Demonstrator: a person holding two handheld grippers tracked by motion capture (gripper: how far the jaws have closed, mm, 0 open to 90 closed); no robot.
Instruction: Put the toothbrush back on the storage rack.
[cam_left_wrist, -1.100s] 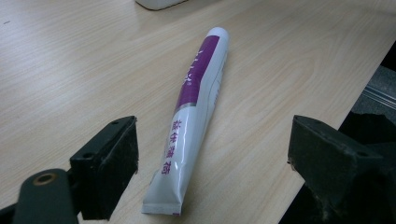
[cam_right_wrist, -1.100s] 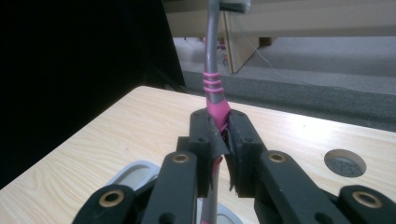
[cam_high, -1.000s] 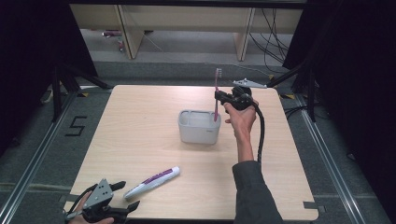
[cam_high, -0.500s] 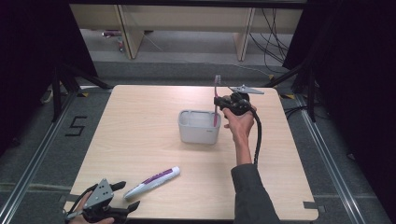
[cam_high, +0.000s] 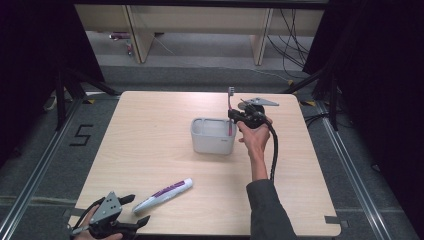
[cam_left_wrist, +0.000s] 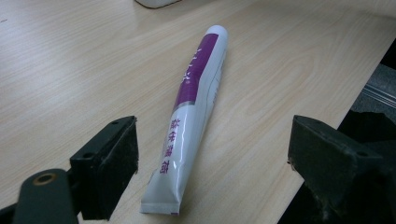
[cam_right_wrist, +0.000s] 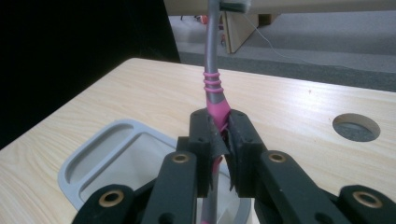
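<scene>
The right gripper (cam_high: 232, 116) has its fingers clamped on an upright toothbrush (cam_high: 230, 107) over the grey tub (cam_high: 212, 142) mid-tabletop. The left gripper (cam_high: 136, 210), fingers spread wide and empty, sits at the near left corner beside the toothpaste tube (cam_high: 163, 195).

Table (cam_high: 150, 150); tube (cam_high: 164, 195), container (cam_high: 212, 136)

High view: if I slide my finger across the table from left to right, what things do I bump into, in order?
Left tool → toothpaste tube → grey holder cup → toothbrush standing in the cup → right tool clamped on the brush.
</scene>
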